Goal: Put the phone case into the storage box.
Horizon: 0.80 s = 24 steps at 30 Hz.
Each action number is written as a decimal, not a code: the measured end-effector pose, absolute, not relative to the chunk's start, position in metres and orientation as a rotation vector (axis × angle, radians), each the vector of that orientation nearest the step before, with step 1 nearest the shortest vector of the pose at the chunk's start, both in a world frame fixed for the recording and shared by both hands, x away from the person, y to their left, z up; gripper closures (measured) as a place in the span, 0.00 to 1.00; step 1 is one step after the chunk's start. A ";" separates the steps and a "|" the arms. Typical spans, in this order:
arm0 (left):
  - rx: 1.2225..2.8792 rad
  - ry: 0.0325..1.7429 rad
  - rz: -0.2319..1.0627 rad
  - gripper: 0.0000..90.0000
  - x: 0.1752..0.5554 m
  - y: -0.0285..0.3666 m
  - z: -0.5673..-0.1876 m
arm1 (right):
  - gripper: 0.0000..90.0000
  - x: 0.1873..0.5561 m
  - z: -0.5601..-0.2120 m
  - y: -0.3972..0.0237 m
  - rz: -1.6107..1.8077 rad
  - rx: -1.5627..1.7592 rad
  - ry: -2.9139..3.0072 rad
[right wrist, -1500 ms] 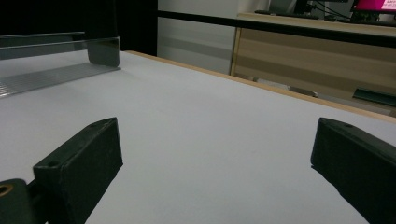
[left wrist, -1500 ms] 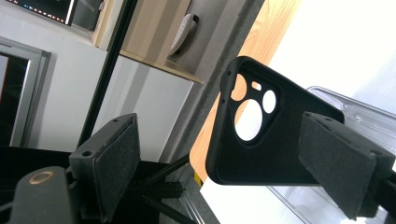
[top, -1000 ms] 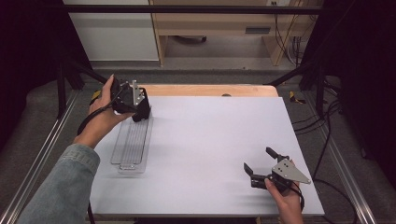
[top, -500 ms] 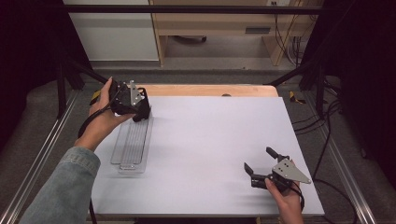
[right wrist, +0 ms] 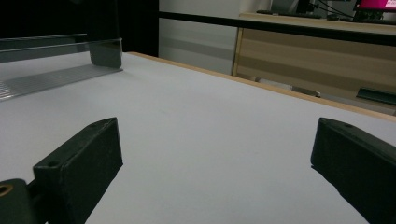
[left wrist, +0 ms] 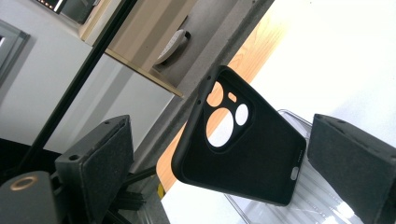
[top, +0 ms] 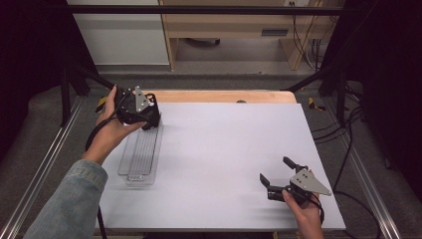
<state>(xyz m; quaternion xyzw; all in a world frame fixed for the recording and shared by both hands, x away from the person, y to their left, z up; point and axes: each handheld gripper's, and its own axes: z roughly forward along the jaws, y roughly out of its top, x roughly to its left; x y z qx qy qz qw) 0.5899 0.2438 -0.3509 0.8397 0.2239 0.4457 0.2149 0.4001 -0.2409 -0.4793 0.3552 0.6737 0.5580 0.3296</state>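
A black phone case (left wrist: 243, 149) with round camera cut-outs stands tilted at the far end of a clear ribbed tray (top: 142, 154). My left gripper (left wrist: 219, 133) is held over that end of the tray (left wrist: 299, 205), also seen from above as the left gripper (top: 144, 117). Its jaws have just been opening. The case stands between them, with a wide gap to the left pad (left wrist: 109, 158) and a thin one to the right pad (left wrist: 350, 158). My right gripper (top: 274, 169) rests open near the table's front right, with nothing between its pads (right wrist: 88, 158).
The white table top (top: 224, 149) has a wooden strip (top: 224, 96) along its far edge. Metal rails run along both sides. Cables lie on the floor at the right. A wooden cabinet stands beyond the table.
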 end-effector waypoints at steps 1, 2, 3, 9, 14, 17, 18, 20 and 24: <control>2.326 0.621 1.236 0.07 0.590 0.244 -0.351 | 0.03 0.400 -0.479 -0.241 1.462 0.928 1.764; 2.327 0.623 1.236 0.07 0.590 0.244 -0.350 | 0.03 0.400 -0.479 -0.241 1.463 0.929 1.764; 2.319 0.628 1.242 0.07 0.590 0.244 -0.350 | 0.03 0.400 -0.479 -0.241 1.466 0.928 1.763; 2.280 0.667 1.237 0.06 0.592 0.245 -0.347 | 0.03 0.401 -0.480 -0.240 1.474 0.928 1.768; 2.268 0.689 1.236 0.06 0.593 0.245 -0.346 | 0.03 0.401 -0.481 -0.240 1.487 0.938 1.768; 2.250 0.713 1.231 0.06 0.592 0.246 -0.345 | 0.03 0.401 -0.482 -0.240 1.498 0.943 1.769; 2.242 0.722 1.227 0.06 0.592 0.247 -0.344 | 0.03 0.401 -0.482 -0.240 1.500 0.944 1.768; 2.225 0.739 1.221 0.06 0.591 0.248 -0.343 | 0.03 0.401 -0.482 -0.240 1.506 0.947 1.766; 2.187 0.774 1.221 0.06 0.587 0.250 -0.343 | 0.03 0.400 -0.481 -0.241 1.503 0.941 1.767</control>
